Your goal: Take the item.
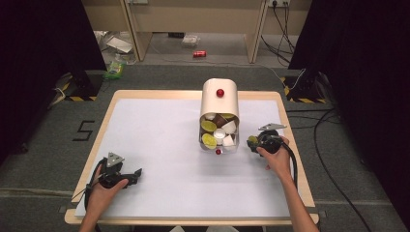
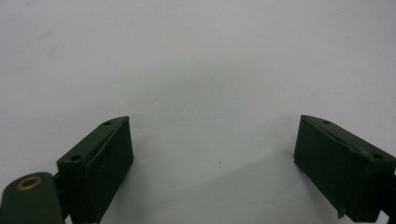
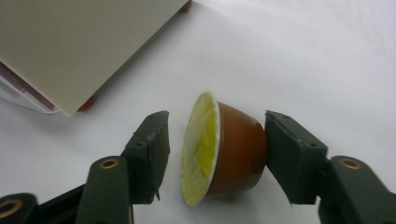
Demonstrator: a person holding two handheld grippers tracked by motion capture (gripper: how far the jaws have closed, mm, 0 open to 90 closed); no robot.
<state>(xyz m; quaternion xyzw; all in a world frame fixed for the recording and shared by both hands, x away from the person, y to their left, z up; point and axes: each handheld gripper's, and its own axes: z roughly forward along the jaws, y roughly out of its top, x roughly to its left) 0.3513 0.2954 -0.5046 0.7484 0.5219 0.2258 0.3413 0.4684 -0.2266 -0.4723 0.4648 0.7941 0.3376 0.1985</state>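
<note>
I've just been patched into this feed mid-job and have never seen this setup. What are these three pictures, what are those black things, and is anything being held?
No robot arm here: a person at a table holds a two-jaw hand-held gripper in each hand. The high view looks down from above the person's side. It shows the left hand-held gripper low on the white mat and the right hand-held gripper beside a cream box with a red knob, whose clear drawer holds coffee capsules. The other two pictures come from cameras riding on each gripper, looking along its black jaws. In the left gripper view the jaws stand wide apart over bare mat. In the right gripper view a brown capsule with a yellow foil lid lies on its side between the jaws; a gap shows on the lid side, so it looks loose rather than clamped.
</note>
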